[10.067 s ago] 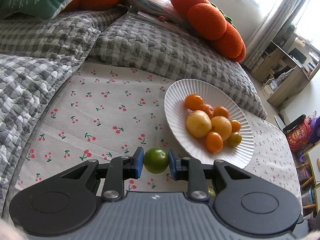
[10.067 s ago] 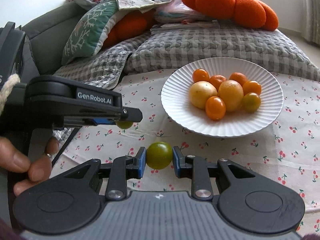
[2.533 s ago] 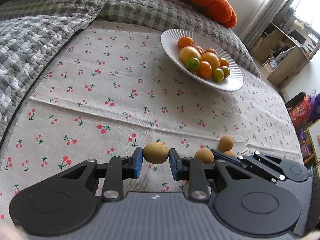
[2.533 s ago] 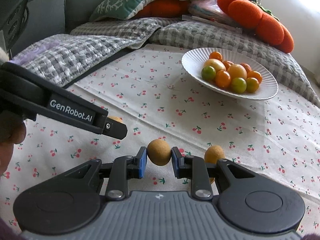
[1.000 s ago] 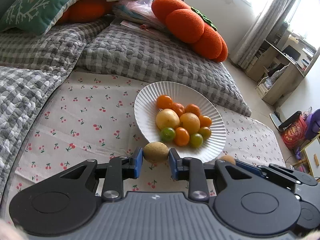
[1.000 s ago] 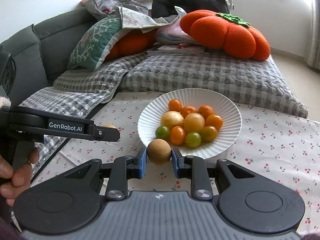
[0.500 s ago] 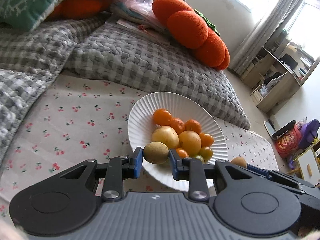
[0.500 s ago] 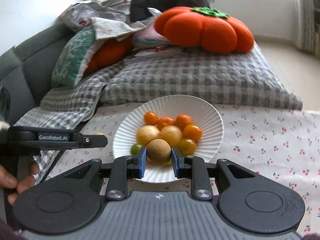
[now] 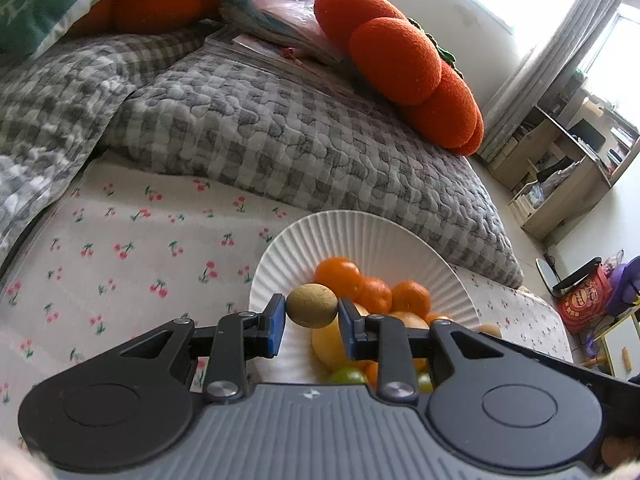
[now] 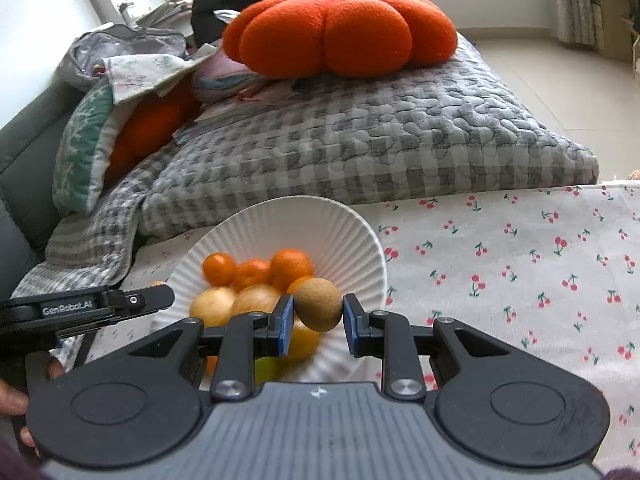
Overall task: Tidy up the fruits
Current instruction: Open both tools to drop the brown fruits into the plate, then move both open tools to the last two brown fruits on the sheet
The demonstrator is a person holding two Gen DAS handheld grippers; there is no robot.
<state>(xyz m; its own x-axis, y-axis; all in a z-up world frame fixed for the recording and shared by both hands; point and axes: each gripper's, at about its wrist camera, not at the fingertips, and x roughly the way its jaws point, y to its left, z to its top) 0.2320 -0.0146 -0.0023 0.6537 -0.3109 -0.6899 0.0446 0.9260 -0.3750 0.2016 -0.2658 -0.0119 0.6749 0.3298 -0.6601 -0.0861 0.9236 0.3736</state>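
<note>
A white ribbed plate [image 9: 372, 236] [image 10: 280, 220] holds several orange, yellow and green fruits. My left gripper [image 9: 312, 322] is shut on a round tan fruit [image 9: 312, 306], held above the plate's near left part. My right gripper [image 10: 318, 324] is shut on another tan fruit [image 10: 319, 309], held above the plate's near right part. The left gripper also shows in the right wrist view [image 10: 132, 300] at the plate's left edge. The right gripper's arm [image 9: 560, 364] shows at the lower right of the left wrist view, with its tan fruit [image 9: 490, 330] peeking out.
The plate rests on a cherry-print cloth [image 9: 120, 264] [image 10: 520, 264]. Behind it lie a grey checked quilt [image 9: 280, 140] [image 10: 360, 144], an orange pumpkin cushion [image 9: 400, 64] [image 10: 340, 28] and a green pillow [image 10: 80, 152]. Shelves [image 9: 560, 168] stand at the far right.
Both grippers have moved forward with their tan fruits and now hang over the plate. The plate fills more of both views.
</note>
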